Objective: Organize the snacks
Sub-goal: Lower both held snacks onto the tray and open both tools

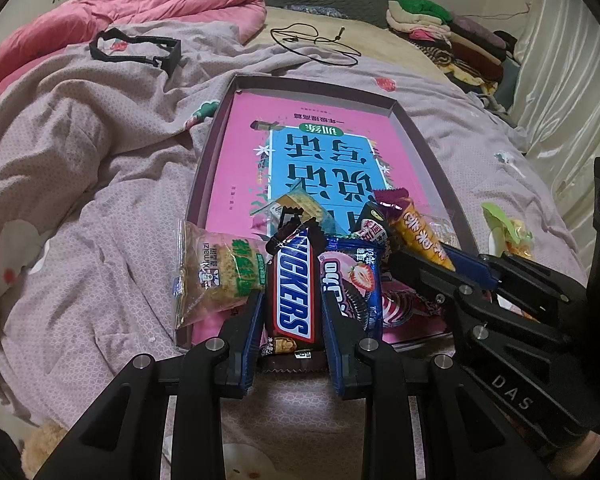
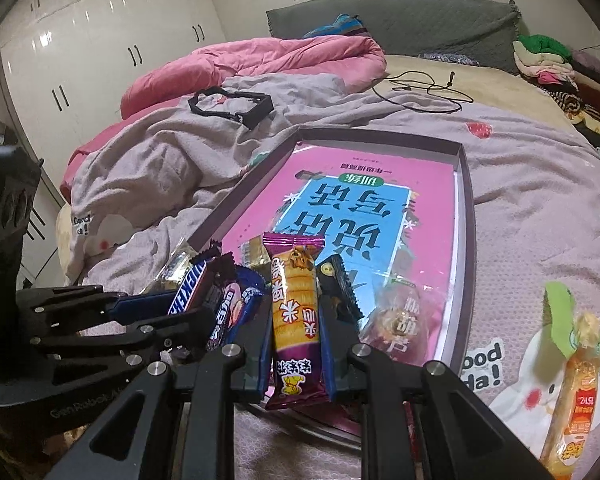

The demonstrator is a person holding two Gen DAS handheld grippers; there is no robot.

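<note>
My left gripper [image 1: 293, 300] is shut on a brown Snickers bar [image 1: 293, 292] over the near end of a shallow tray [image 1: 204, 168] lined with a pink and blue book cover. My right gripper [image 2: 297, 320] is shut on a purple-and-orange corn snack packet [image 2: 296, 316], also over the tray's near end [image 2: 466, 240]. The left gripper shows at the left of the right wrist view [image 2: 156, 308]; the right gripper shows at the right of the left wrist view [image 1: 448, 268]. A blue strawberry Oreo pack [image 1: 352, 280], a green rice cracker pack [image 1: 216, 276] and other wrappers lie in the tray's near end.
The tray lies on a rumpled grey-pink bedspread [image 1: 100, 168]. A green-and-orange snack packet [image 2: 576, 360] lies on the bed right of the tray. A black plastic frame [image 1: 140, 50], a black cable [image 1: 316, 44], a pink quilt [image 1: 140, 8] and folded clothes [image 1: 440, 28] lie farther back.
</note>
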